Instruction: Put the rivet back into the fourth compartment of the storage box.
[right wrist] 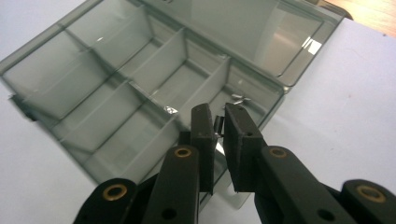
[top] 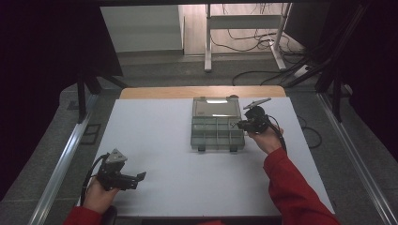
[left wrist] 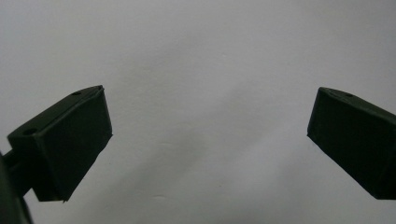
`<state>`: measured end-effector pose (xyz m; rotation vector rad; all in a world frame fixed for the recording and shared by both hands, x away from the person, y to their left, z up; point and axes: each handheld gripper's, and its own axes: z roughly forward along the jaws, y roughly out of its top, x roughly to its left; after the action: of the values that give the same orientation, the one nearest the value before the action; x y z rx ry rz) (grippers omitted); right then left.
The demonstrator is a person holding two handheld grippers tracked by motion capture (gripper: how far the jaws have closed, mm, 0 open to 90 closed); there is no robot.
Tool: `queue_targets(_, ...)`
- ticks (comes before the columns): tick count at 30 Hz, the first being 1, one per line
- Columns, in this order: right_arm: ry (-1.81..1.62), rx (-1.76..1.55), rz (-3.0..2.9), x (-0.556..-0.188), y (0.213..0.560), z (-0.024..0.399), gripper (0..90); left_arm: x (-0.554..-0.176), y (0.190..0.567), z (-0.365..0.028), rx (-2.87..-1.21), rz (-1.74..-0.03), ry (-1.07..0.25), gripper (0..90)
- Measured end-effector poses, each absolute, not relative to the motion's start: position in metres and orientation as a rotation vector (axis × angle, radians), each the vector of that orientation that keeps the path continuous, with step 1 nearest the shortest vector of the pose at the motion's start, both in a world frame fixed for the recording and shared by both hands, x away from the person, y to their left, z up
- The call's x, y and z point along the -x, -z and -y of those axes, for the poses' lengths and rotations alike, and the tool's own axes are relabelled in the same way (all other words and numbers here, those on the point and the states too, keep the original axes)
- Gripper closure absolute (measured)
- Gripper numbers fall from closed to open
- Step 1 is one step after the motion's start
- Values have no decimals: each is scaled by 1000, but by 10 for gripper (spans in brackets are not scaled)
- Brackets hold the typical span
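Note:
A clear grey compartment box (top: 206, 140) lies on the white table with its lid (top: 213, 108) folded open at the back. My right gripper (top: 236, 125) hovers over the box's right edge, shut on a small metal part (right wrist: 218, 125) pinched between its pads. In the right gripper view the gripper (right wrist: 218, 112) points over the box's near right compartments (right wrist: 140, 70); a small metal piece (right wrist: 241, 99) lies in one and another (right wrist: 170, 110) in the one beside it. My left gripper (top: 137, 178) rests near the table's front left, open. Its jaws (left wrist: 210, 112) stand wide apart with nothing between them.
The white table top (top: 159, 140) has a wooden strip (top: 155, 92) along its far edge. Metal rails (top: 65, 154) run along both sides. Beyond the table stand a desk frame (top: 244, 28) and cables on the floor.

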<state>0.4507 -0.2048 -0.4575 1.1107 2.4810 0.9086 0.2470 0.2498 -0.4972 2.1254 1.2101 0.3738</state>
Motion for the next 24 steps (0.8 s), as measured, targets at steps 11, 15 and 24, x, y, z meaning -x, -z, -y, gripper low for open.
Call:
queue_targets(11,-913,-1133,-2456,-463,463,206,676,-247,497,-250,-2123,-1212,-372,3)
queue_targets(15,-919,-1117,-2447,-457,458,206,590,-247,497,-250,-2123,-1211,-373,3)
queue_targets(24,-967,-1068,-2438,-435,452,209,370,-247,497,-250,-2124,-1208,-378,3)
